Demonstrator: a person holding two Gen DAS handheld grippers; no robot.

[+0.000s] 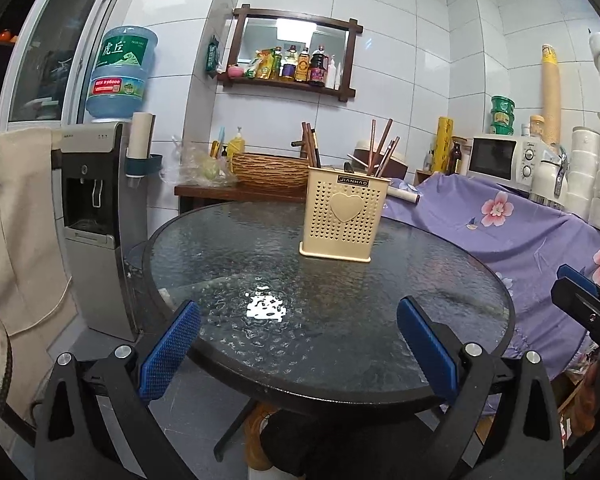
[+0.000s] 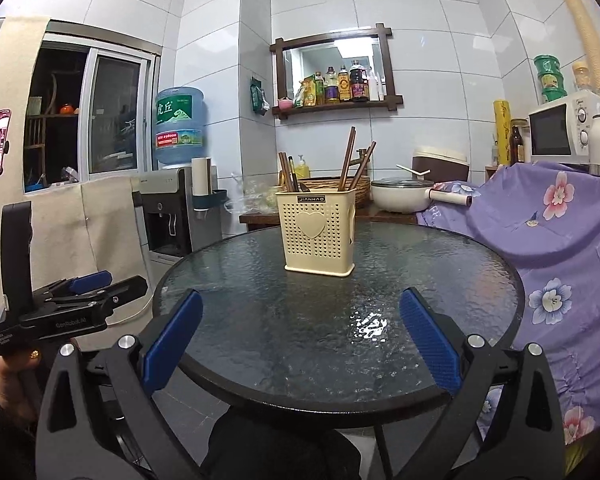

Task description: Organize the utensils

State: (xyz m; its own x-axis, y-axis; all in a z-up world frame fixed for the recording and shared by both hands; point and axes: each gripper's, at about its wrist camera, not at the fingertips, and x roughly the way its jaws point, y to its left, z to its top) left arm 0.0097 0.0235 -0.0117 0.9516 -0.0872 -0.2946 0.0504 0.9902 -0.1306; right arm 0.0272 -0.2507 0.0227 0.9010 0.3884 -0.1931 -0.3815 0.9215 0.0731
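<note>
A beige perforated utensil holder [image 1: 344, 216] [image 2: 318, 228] with a heart on its front stands upright on the far part of a round glass table [image 1: 228, 264] [image 2: 440, 280]. Brown chopsticks [image 1: 381, 146] [image 2: 347, 160] and a few dark utensils stick out of its top. My left gripper [image 1: 299, 304] hangs open over the table's near edge with nothing between its blue pads [image 1: 168, 352]. My right gripper [image 2: 302, 293] is open and empty too, just as far from the holder. Each gripper also shows in the other view, the right gripper [image 1: 584, 304] at the right edge and the left gripper [image 2: 80, 296] at the left.
A water dispenser [image 1: 96, 216] stands left of the table. A purple flowered cloth [image 2: 560, 248] covers furniture on the right, under a microwave [image 2: 560, 128]. Behind the table a low bench holds a wicker basket [image 1: 272, 168] and a white pot [image 2: 400, 196]. A hand [image 2: 8, 380] holds the left gripper.
</note>
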